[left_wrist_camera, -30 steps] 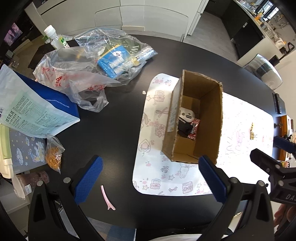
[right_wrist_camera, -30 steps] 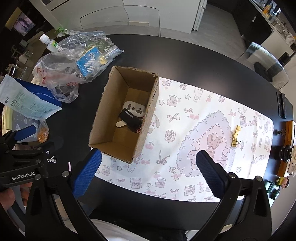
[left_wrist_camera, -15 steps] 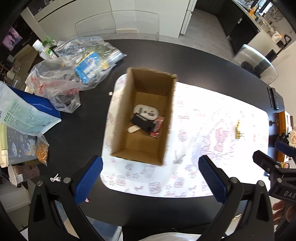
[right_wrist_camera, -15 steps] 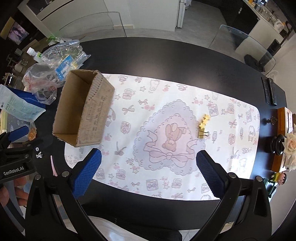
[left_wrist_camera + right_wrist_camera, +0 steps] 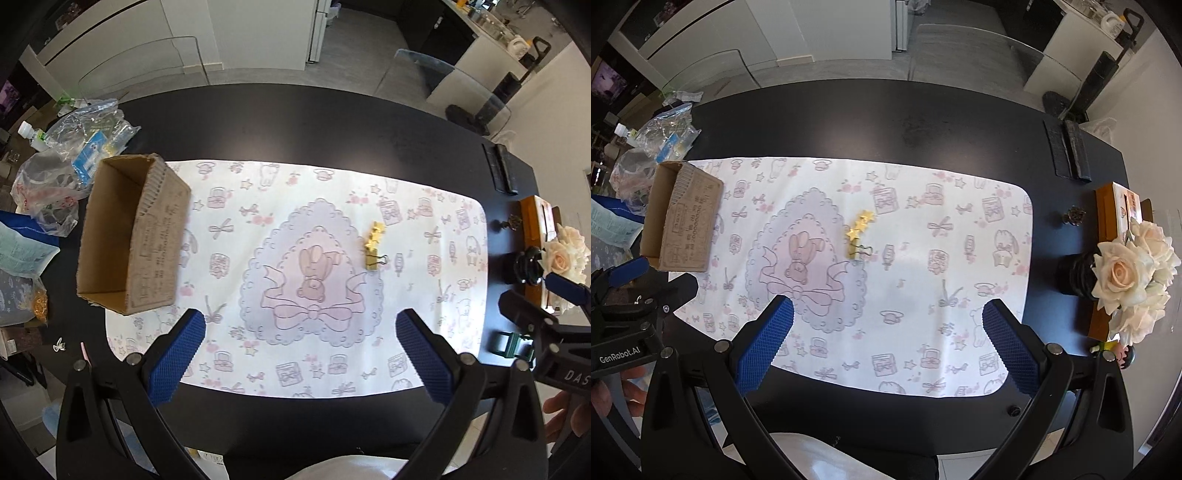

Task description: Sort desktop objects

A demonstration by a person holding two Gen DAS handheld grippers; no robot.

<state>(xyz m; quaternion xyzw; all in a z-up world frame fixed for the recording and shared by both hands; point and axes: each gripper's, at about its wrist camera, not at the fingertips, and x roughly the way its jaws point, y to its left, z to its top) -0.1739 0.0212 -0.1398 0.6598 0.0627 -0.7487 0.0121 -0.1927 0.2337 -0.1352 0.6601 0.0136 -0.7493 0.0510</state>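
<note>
Matt corrugated cardboard box [image 5: 133, 236]; smooth printed mat [image 5: 332, 280] on a dark, faintly glossy table [image 5: 314, 122]; shiny gold metal clip [image 5: 858, 236]; crinkled clear plastic bags [image 5: 55, 173]; black plastic gripper arms with blue, rough-textured pads [image 5: 764, 345]; soft cloth-like roses [image 5: 1134, 273]

Both hand-held grippers look the same: black plastic frame w/ two arms in V shape, silver round screws at the joints, blue pads w/ small grid texture. Left hand-held gripper [image 5: 300, 356] shows in right wrist view w/ white text "GenRobot.AI" on its black body. Right hand-held gripper [image 5: 894, 345] shows in left wrist view w/ white letters "DAS", rest cut off.
</note>
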